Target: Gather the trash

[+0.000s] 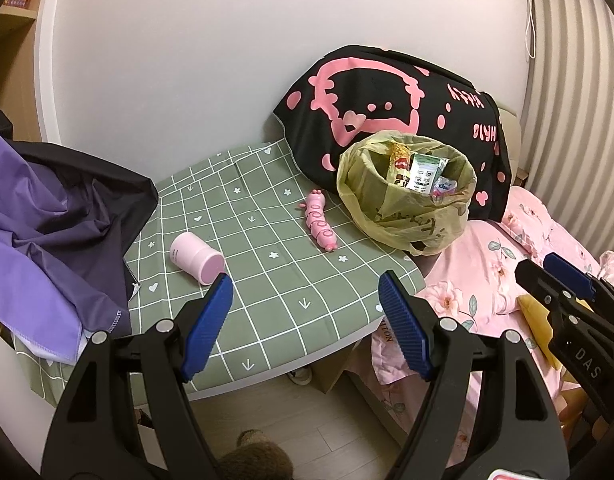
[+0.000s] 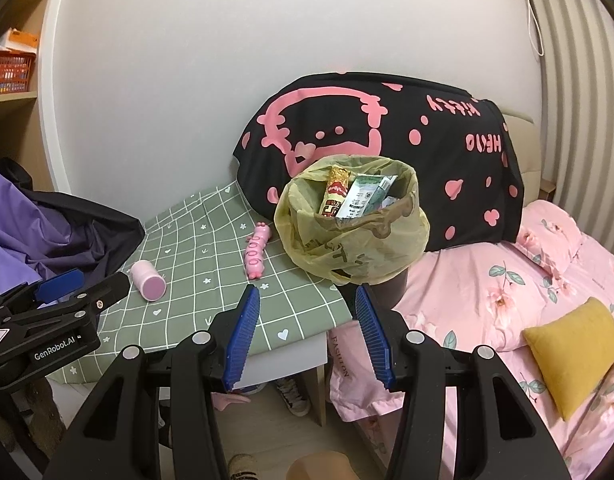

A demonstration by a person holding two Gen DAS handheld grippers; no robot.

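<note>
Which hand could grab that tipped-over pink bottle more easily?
Probably the left. Its open tool sits just in front of the pink bottle, while the right tool faces the trash bag, farther away.

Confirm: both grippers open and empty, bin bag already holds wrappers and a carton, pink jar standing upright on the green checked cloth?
Not quite. The pink jar lies on its side on the green checked cloth, as the left wrist view shows. The rest holds: left gripper and right gripper are open and empty, and the bin bag holds wrappers and a carton.
</note>
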